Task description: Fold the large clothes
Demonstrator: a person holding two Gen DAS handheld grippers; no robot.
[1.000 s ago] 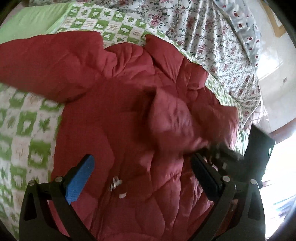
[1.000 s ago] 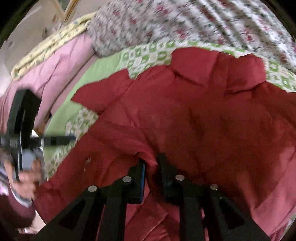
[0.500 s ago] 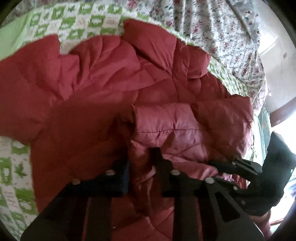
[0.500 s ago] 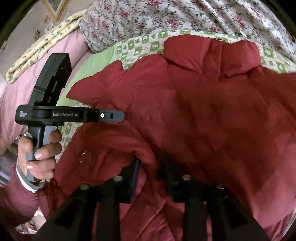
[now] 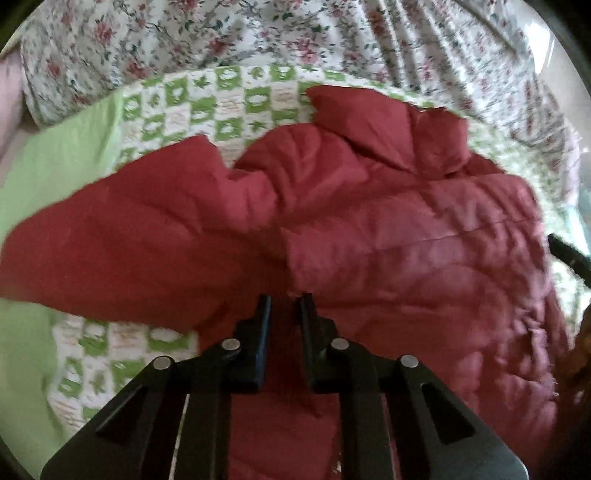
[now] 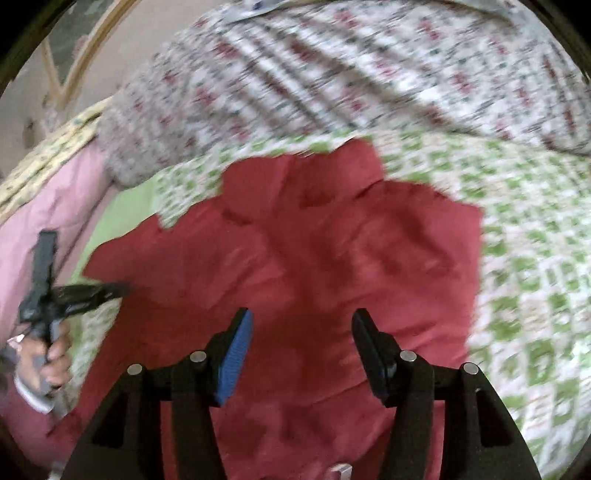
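A dark red quilted jacket point(image 5: 388, 236) lies on a green-and-white checked bedcover point(image 5: 221, 107). Its right side is folded over the body, and its left sleeve point(image 5: 129, 251) stretches out to the left. My left gripper point(image 5: 285, 306) is shut on a fold of the jacket near its middle. In the right wrist view the jacket point(image 6: 332, 251) fills the centre. My right gripper point(image 6: 302, 325) is open and empty just above the jacket. The left gripper point(image 6: 48, 295) shows at the far left of that view, held in a hand.
A floral quilt point(image 5: 258, 33) is bunched along the far side of the bed, also seen in the right wrist view point(image 6: 369, 74). A pink blanket point(image 6: 48, 206) lies at the left. The checked bedcover point(image 6: 528, 258) is bare to the right of the jacket.
My right gripper has opened and let go of the jacket. My left gripper, open one second ago, has shut on a fold of the jacket and moved left. The right side now lies folded over.
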